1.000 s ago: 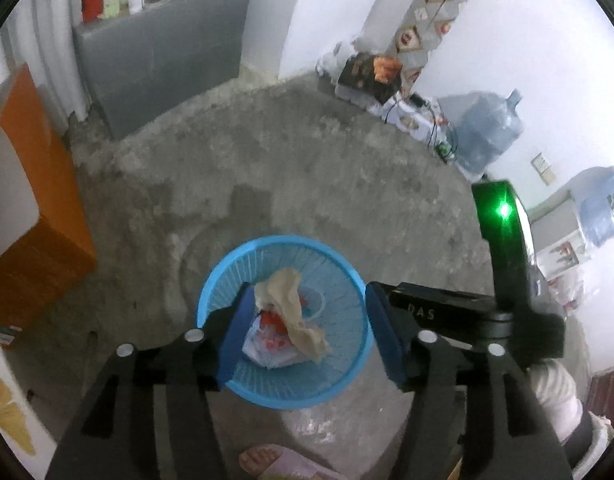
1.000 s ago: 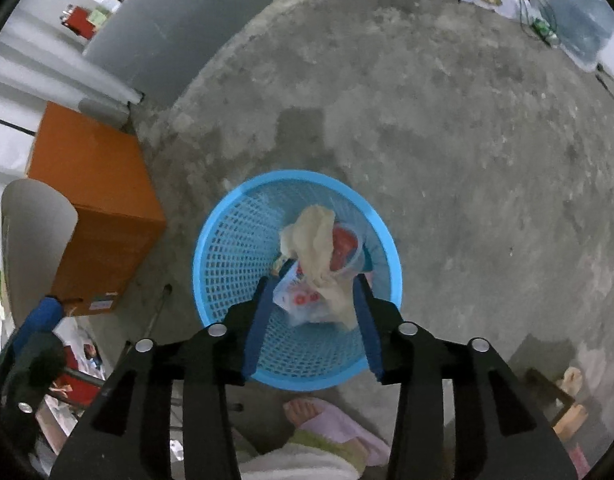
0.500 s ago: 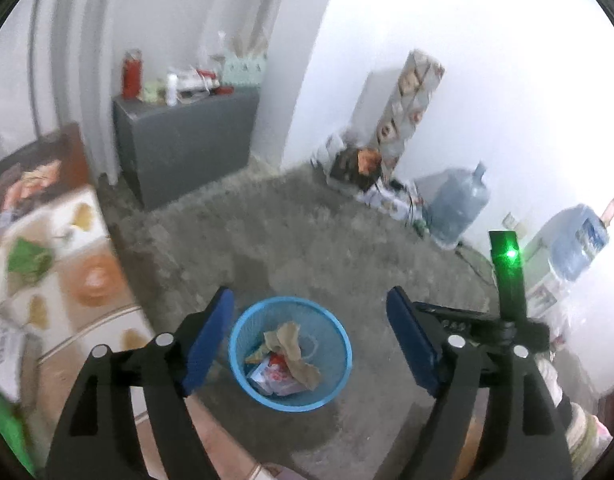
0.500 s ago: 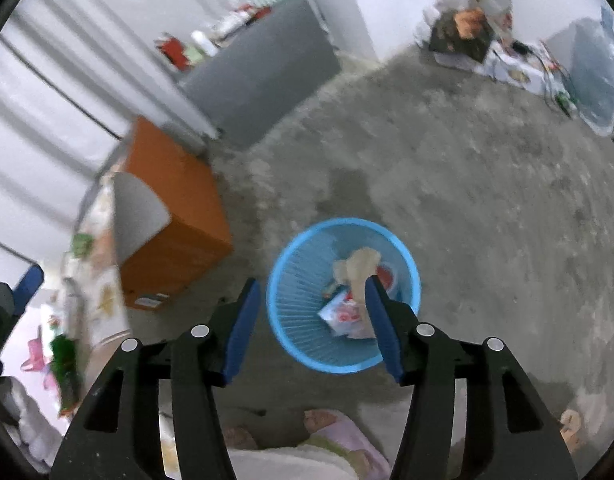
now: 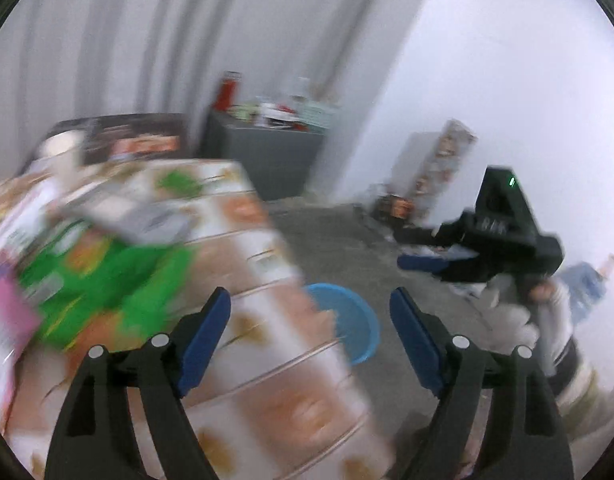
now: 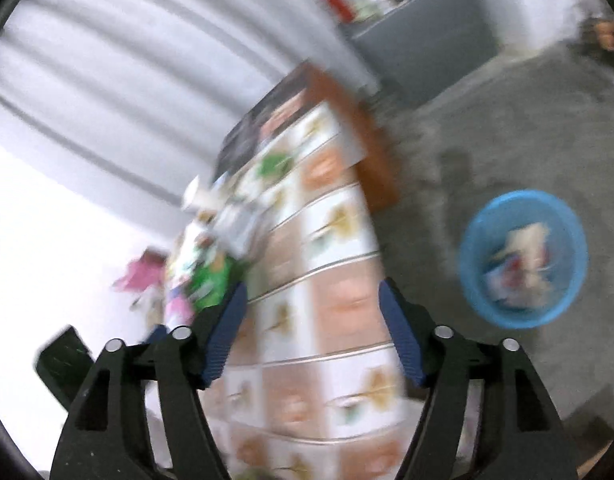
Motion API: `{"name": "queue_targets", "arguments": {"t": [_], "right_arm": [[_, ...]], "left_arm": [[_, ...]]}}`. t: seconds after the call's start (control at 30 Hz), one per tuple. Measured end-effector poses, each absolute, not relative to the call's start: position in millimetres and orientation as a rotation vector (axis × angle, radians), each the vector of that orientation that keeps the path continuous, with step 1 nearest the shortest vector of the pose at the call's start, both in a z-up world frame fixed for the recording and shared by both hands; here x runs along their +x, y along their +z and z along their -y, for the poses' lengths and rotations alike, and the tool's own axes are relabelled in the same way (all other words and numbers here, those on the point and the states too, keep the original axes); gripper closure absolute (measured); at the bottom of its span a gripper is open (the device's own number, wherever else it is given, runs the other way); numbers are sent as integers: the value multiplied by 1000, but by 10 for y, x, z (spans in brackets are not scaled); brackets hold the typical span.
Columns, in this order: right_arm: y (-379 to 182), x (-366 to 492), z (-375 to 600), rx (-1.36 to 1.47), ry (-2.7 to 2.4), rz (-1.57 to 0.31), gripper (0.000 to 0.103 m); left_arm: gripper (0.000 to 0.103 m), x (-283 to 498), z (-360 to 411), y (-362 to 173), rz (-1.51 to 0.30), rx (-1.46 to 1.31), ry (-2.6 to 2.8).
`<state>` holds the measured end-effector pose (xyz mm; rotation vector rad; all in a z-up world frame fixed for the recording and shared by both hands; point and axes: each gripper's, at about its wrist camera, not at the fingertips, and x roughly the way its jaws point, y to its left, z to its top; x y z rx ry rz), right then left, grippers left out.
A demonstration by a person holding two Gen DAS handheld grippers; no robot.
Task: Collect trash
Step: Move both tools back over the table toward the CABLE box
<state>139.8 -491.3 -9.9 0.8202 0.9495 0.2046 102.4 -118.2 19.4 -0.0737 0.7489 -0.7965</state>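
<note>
Both views are motion-blurred. The blue mesh trash basket stands on the concrete floor and holds crumpled wrappers and paper; in the left wrist view only its rim shows behind the table edge. My left gripper is open and empty above a table with a patterned cloth. My right gripper is open and empty over the same table; it also shows in the left wrist view. A green packet and pink item lie on the table.
A grey cabinet with bottles on top stands against the far wall. An orange cabinet side is behind the table. A water jug and clutter stand along the right wall. The person's sleeve is at right.
Both grippers have risen and swung left, away from the basket toward the cluttered table. Both jaws stayed open and empty.
</note>
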Motion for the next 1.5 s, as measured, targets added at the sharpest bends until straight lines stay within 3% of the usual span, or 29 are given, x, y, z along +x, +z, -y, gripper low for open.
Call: {"name": "queue_targets", "arguments": {"t": [0.2,0.43,0.53,0.57,0.6,0.77,0.93,1.03,1.1,1.17,1.5], "right_arm": [[-509,1956,4008,933,361,-1082,36],[-853,2383,3331,980,341,-1197,36],[-932,2487,3134,947,306,-1233,56],[-953,2498,3087,939,294,-1246,71],[-980,2492,3031,942,291,-1259,79],[-902,2280,2818,916,300,-1256,89],[-855,1946,2609,923,307,-1244,89],[-892,1785,2440,918,336,-1264,81],[-883,1700,2382,856,345,-1282,53],[-835,1651,2392,791,348,-1285,41],[-187,1521,2969,324,341,-1182,22]], "left_arm": [[23,968,223,-227,-834,-178,-549],[26,1006,-585,-361,-832,-260,-379],[27,982,-792,-381,-831,-300,-371],[27,960,-850,-380,-829,-308,-372],[28,948,-893,-375,-825,-319,-375],[28,884,-994,-327,-800,-341,-396],[28,898,-958,-280,-780,-323,-427],[28,944,-911,-299,-784,-318,-435],[28,1001,-905,-304,-791,-325,-439],[28,1048,-913,-278,-790,-323,-440],[26,1571,-1132,145,-759,-239,-416]]}}
